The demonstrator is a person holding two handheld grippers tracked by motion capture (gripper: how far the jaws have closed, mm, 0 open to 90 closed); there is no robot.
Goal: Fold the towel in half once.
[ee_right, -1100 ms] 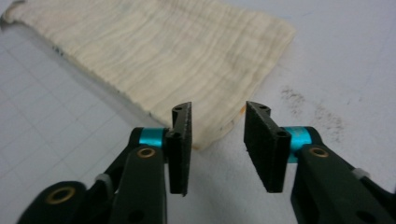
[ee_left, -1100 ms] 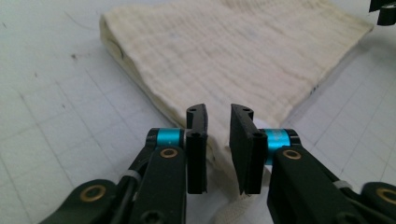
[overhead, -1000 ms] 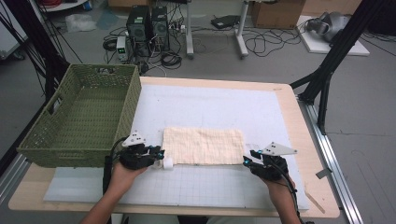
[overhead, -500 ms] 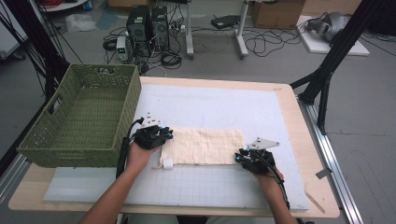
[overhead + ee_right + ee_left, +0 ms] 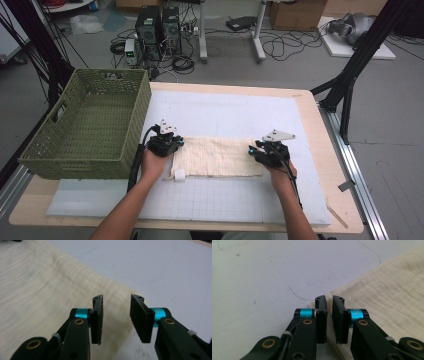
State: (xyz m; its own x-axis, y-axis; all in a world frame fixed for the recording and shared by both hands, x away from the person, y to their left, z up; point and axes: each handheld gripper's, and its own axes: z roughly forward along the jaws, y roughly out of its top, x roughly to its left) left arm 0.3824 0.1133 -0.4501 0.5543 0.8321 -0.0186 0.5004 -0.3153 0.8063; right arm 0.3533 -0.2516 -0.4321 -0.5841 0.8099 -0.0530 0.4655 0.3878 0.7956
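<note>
**Two tools at the ends of a cream cloth**

The left tool (image 5: 329, 302), jaws just closing to a thin slit, sits at the cloth's (image 5: 217, 156) left edge; whether it pinches fabric is unclear. The right tool (image 5: 116, 301) gapes over the right edge, gripping nothing. The cloth lies flat on the counter's white mat (image 5: 235, 112), beside a green basket (image 5: 87, 125).

Each hand-held gripper (image 5: 167, 143) (image 5: 262, 151) is black, with cyan collars, brass rivets, ribbed pads, a grey three-cornered top plate and a trailing black cable; forearms are unsleeved.
</note>
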